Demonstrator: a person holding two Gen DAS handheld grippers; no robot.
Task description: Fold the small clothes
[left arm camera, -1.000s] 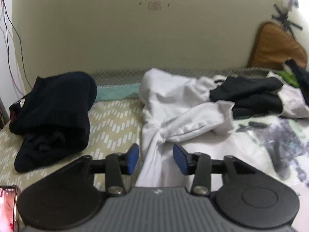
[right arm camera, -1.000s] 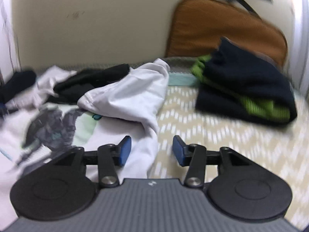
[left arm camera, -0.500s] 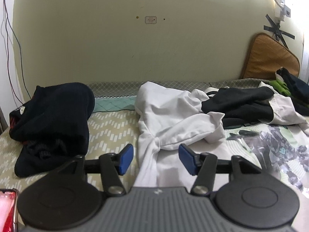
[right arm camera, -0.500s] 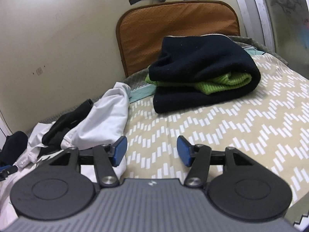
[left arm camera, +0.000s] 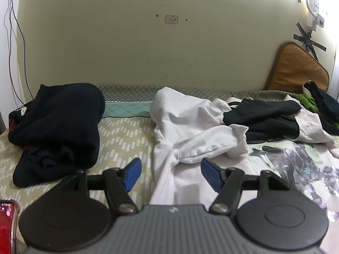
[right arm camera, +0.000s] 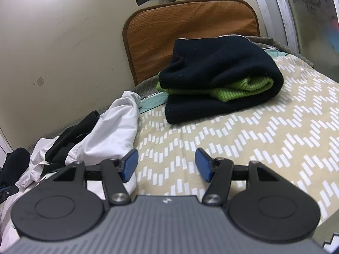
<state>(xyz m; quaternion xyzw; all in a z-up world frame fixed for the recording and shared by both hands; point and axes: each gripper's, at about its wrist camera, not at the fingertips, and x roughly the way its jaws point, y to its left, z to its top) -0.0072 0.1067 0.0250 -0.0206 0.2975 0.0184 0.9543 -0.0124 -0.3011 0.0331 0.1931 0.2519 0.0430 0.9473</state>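
A crumpled white garment [left arm camera: 190, 131] lies in the middle of the bed, just beyond my left gripper [left arm camera: 170, 174]. That gripper's jaws are opening; the white cloth runs under the gap and the blue pads do not press on it. A black garment [left arm camera: 262, 114] rests on the white pile further right. My right gripper [right arm camera: 166, 167] hovers over bare patterned bedding, its jaws opening with nothing between them. The same white garment [right arm camera: 110, 139] lies just left of its left finger. A folded black and green knit [right arm camera: 220, 80] sits further back.
A folded black sweater [left arm camera: 57, 124] lies at the left of the bed [left arm camera: 127, 135]. A white shirt with a grey print [left arm camera: 300, 165] is spread at the right. An orange cushion [right arm camera: 190, 29] leans on the wall. A red phone [left arm camera: 6, 224] shows at the lower left.
Both grippers' jaws have spread wider. The right wrist view has swung and rolled from the white printed shirt toward the black and green knit and bare bedding. The left view has barely shifted.
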